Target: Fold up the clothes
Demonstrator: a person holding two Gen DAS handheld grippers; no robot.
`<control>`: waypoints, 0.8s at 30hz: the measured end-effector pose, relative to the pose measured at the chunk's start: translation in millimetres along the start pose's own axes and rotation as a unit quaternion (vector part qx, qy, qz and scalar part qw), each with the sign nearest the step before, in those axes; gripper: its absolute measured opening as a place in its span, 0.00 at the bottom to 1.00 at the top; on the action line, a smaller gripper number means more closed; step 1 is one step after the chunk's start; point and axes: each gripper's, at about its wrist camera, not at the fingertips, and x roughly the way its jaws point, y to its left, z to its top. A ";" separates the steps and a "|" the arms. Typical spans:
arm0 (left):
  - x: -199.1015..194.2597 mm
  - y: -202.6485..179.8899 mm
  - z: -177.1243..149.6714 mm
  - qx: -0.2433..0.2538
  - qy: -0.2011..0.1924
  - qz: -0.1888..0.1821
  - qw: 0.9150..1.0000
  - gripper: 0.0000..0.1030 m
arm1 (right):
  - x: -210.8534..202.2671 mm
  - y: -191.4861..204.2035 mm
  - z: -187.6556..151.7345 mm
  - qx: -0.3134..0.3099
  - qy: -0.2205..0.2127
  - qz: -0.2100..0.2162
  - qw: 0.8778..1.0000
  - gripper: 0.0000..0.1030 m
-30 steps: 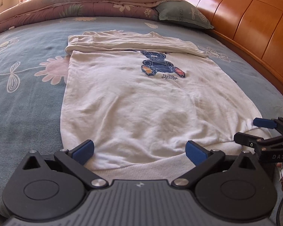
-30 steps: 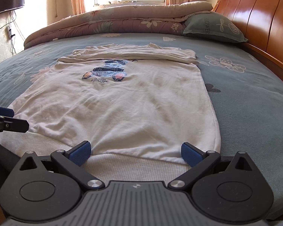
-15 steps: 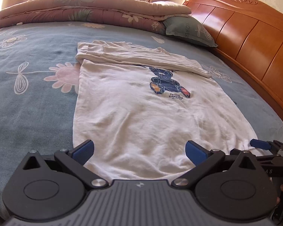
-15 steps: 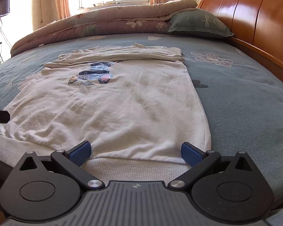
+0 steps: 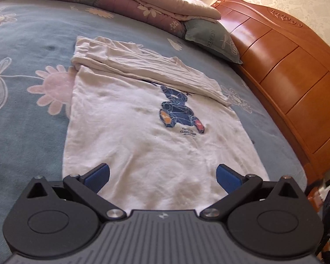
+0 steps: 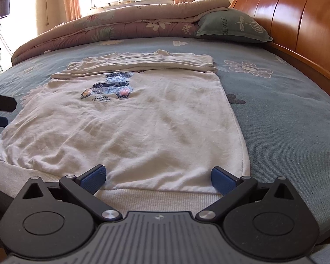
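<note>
A: Where are my grippers now?

B: I've lifted and tipped the left gripper. A second ago it sat low at the near hem; now it looks down over the shirt, jaws wide apart, holding nothing. The right gripper has barely moved. It hovers at the hem by the bed's edge, jaws also apart and empty.

A: And the shirt?

B: It lies flat on the bed, print up, untouched. The bear print sits past the middle, and beyond it the top part is already folded over into a band. Farther off are the pillow and quilt.

A: So no fold just now?

B: None. I judge I'm only lining up for the hem grab.
</note>
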 end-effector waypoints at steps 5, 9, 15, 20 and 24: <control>43.0 -8.5 29.5 -0.014 0.028 -0.007 0.999 0.99 | -5.0 6.6 6.4 0.007 -0.009 0.036 0.999 1.00; 68.0 3.1 32.3 -0.047 0.032 0.006 0.998 0.99 | -6.5 7.6 13.6 0.028 -0.012 0.066 0.997 1.00; 52.2 16.2 37.1 -0.042 0.009 0.076 0.996 0.99 | -0.6 -0.9 16.1 0.072 0.015 0.085 0.994 1.00; 44.8 34.2 58.4 -0.081 -0.001 0.044 0.996 0.99 | 4.7 -4.4 13.0 0.085 0.034 0.095 0.991 1.00; 57.5 45.2 64.9 -0.108 -0.001 0.064 0.992 0.99 | 5.8 -0.5 13.3 0.075 0.035 0.088 0.993 1.00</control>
